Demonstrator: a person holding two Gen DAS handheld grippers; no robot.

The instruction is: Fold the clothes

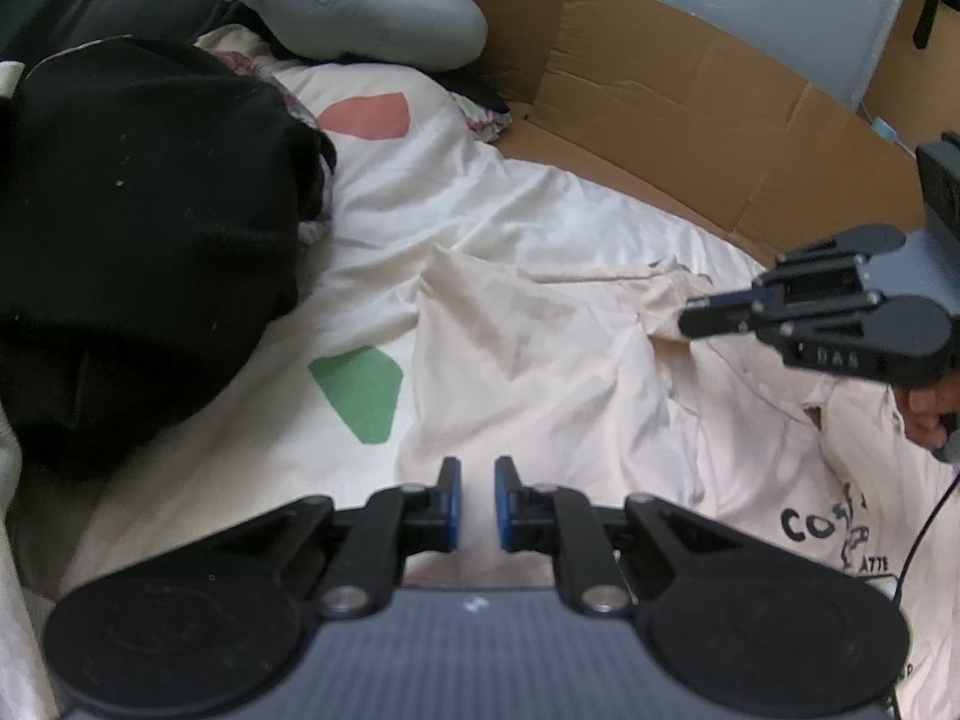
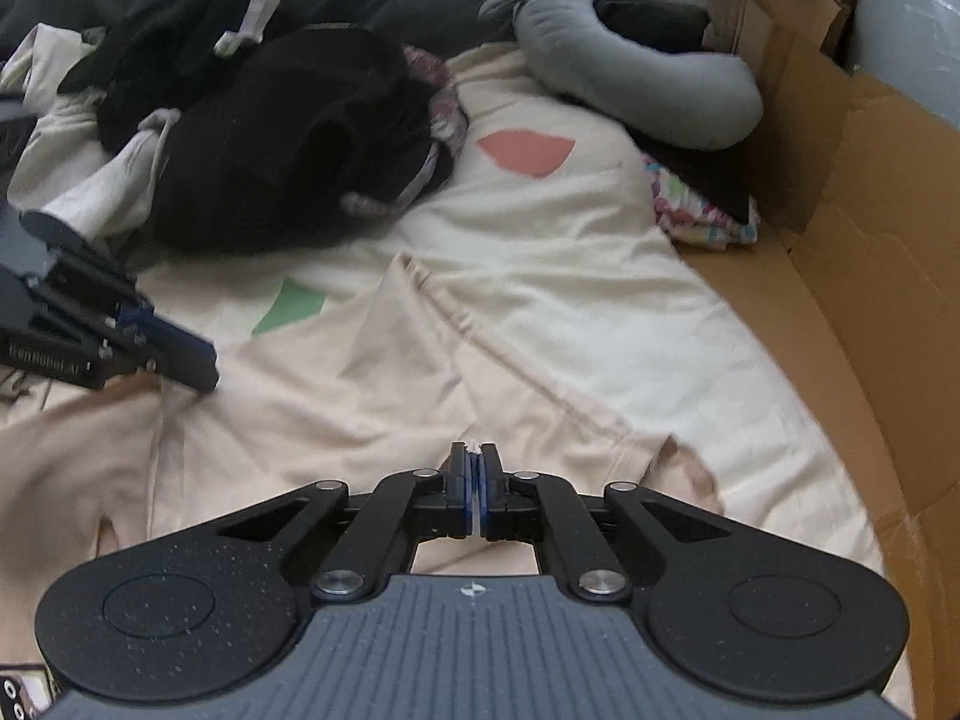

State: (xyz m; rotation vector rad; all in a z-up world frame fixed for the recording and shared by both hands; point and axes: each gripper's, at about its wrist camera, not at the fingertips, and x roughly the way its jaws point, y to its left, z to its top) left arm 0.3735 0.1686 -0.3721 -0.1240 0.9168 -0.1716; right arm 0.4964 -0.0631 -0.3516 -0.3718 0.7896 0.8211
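Folding has barely begun: your right gripper (image 2: pixel 478 492) pinches the cream shirt (image 2: pixel 372 384), left gripper (image 1: pixel 478 501) fingers narrow and empty; dark clothes (image 2: pixel 270 144) wait.

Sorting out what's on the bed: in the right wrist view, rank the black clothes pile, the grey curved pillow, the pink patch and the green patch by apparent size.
1. black clothes pile
2. grey curved pillow
3. pink patch and green patch: look alike; green is partly covered.
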